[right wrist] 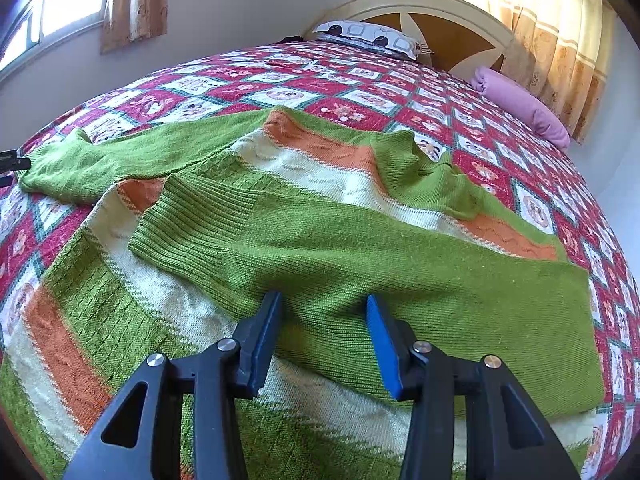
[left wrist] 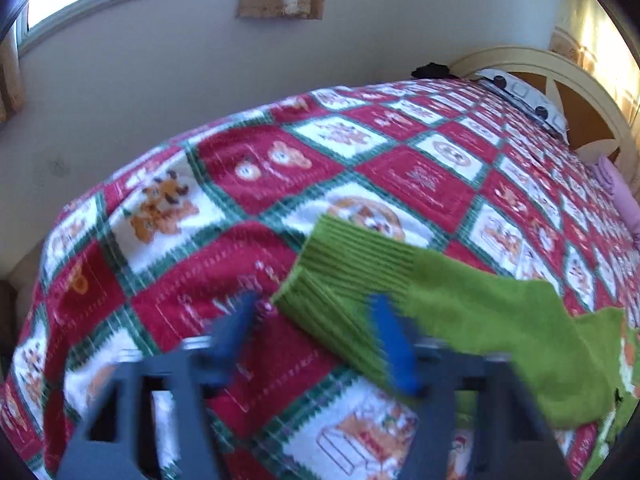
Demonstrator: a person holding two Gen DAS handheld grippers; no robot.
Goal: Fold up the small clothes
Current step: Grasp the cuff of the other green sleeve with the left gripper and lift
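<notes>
A knitted sweater (right wrist: 208,312) with green, cream and orange stripes lies spread on the bed. One green sleeve (right wrist: 360,264) is folded across its body, ribbed cuff (right wrist: 188,224) to the left. My right gripper (right wrist: 324,320) points down onto this sleeve, and the knit puckers between its blue pads, which press on it. The other sleeve (right wrist: 104,160) stretches out to the far left. In the blurred left wrist view that sleeve's ribbed cuff (left wrist: 352,264) lies partly between the fingers of my left gripper (left wrist: 312,320), whose jaws stand apart around it.
A red, white and green patchwork blanket (left wrist: 172,264) covers the whole bed. At the head are a cream headboard (right wrist: 432,12), a patterned pillow (right wrist: 368,38) and a pink bundle (right wrist: 524,108). Curtains and windows line the walls behind.
</notes>
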